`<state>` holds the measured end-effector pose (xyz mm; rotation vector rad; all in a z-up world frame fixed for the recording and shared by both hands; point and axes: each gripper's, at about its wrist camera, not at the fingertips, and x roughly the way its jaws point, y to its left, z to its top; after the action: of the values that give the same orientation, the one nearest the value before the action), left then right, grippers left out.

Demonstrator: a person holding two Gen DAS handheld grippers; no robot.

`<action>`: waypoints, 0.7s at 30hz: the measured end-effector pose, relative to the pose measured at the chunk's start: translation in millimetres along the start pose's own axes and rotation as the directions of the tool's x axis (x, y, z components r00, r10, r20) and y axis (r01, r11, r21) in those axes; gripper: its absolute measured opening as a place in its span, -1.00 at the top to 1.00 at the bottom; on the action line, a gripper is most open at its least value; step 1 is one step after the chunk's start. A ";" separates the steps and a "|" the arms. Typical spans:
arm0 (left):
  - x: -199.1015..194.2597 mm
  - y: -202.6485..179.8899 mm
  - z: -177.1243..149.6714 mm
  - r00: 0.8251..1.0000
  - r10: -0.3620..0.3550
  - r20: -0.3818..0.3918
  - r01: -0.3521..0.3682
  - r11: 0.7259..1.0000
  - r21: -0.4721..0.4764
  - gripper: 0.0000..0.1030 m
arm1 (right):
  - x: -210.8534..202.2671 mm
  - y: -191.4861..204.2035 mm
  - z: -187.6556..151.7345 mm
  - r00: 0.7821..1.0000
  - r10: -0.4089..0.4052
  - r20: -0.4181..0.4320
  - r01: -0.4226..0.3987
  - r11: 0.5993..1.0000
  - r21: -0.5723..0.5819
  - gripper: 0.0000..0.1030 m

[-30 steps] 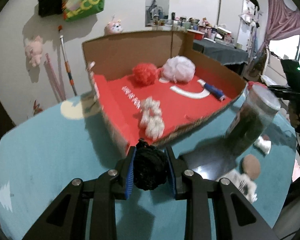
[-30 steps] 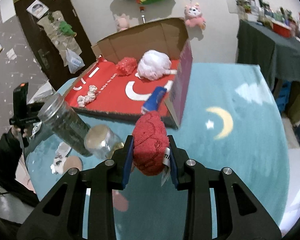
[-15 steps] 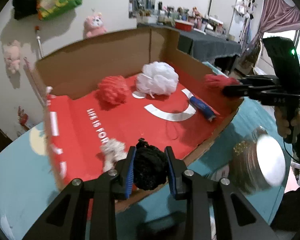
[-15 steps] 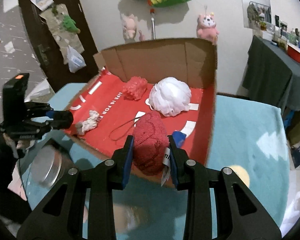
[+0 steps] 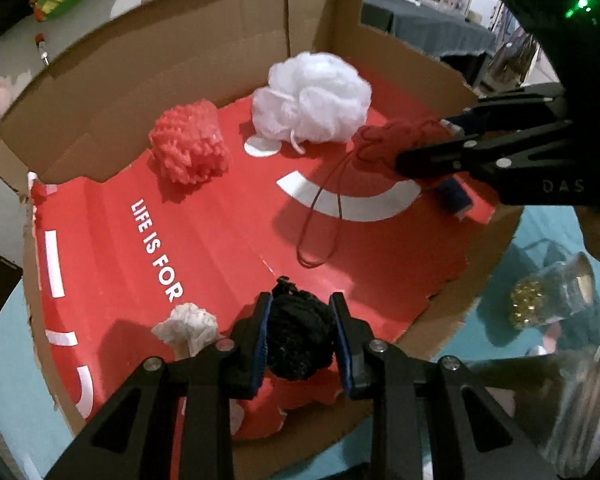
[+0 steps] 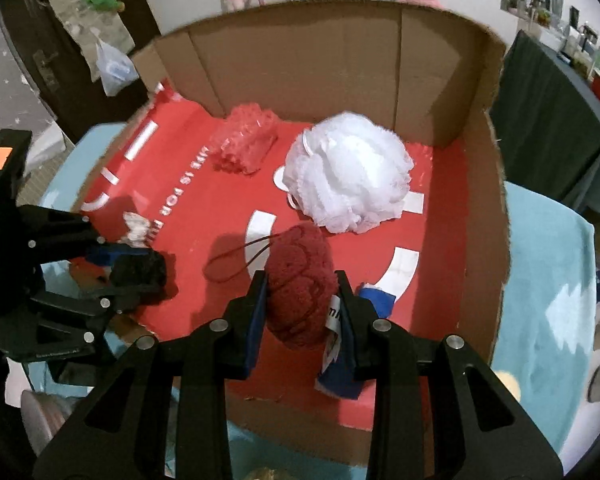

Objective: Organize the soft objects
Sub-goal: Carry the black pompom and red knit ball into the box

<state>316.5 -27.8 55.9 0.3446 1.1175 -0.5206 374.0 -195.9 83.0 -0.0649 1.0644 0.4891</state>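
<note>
Cardboard box (image 5: 204, 40): raw brown corrugated board on the walls, matt, edges torn and fibrous; floor lined in smooth red printed paper with white lettering, faint sheen.
White puff (image 5: 312, 100), at the box's back wall: gathered nylon mesh, frilly, slightly shiny.
Coral puff (image 5: 188, 146), just beside the white puff: coarse netted mesh, rough.
Black ball (image 5: 298, 336), at the box's front edge: fuzzy knitted yarn, matt.
Dark red sponge (image 6: 300, 292), above the box floor: nubbly terry-like cloth, matt, with a thin cord loop and a glossy paper tag.
Left gripper (image 5: 300, 338) and right gripper (image 6: 302, 300): matt black plastic, bright metal screw heads, blue ribbed rubber-like pads on the fingers (image 5: 260, 344).
Worktop (image 6: 548, 280), around the box: teal cloth, soft nap.
</note>
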 end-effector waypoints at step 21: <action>15.3 7.2 20.5 0.996 0.070 -0.054 -0.068 0.997 0.029 0.33 | 40.1 8.6 14.2 0.992 -0.050 -0.117 0.044 0.997 -0.060 0.38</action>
<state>341.3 -35.7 50.3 0.4219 1.1483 -0.4679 397.7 -170.1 57.5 -0.1714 1.1619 0.4780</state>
